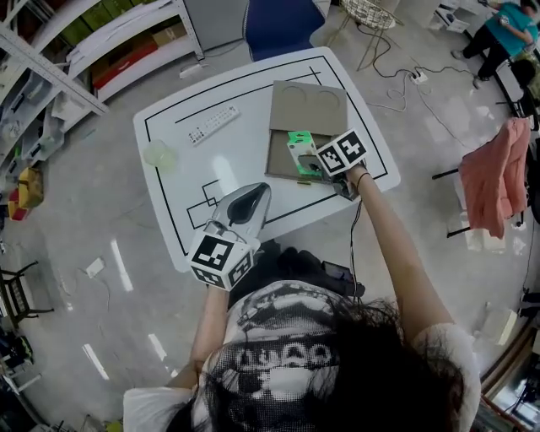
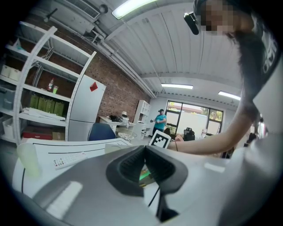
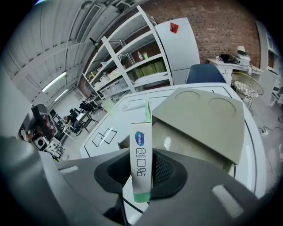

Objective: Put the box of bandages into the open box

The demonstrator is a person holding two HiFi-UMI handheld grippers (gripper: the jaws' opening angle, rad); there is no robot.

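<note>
My right gripper (image 1: pixel 312 165) is shut on the box of bandages (image 1: pixel 298 149), a slim white and green carton, and holds it over the near edge of the open box (image 1: pixel 291 118). In the right gripper view the box of bandages (image 3: pixel 142 155) stands upright between the pads of the right gripper (image 3: pixel 143 165). Just beyond it is the brown open box (image 3: pixel 194 132), its lid tilted back. My left gripper (image 1: pixel 262 191) hovers over the table's front part, left of the open box, shut and holding nothing. In its own view the left gripper (image 2: pixel 145 152) points at the marker cube.
On the white table (image 1: pixel 181 211) with black lines lie a white remote (image 1: pixel 213 124) and a pale green cup (image 1: pixel 158 153) at the left. A blue chair (image 1: pixel 278 25) stands behind the table, shelves (image 1: pixel 101 42) at the far left, and pink cloth (image 1: pixel 498 173) on a chair at the right.
</note>
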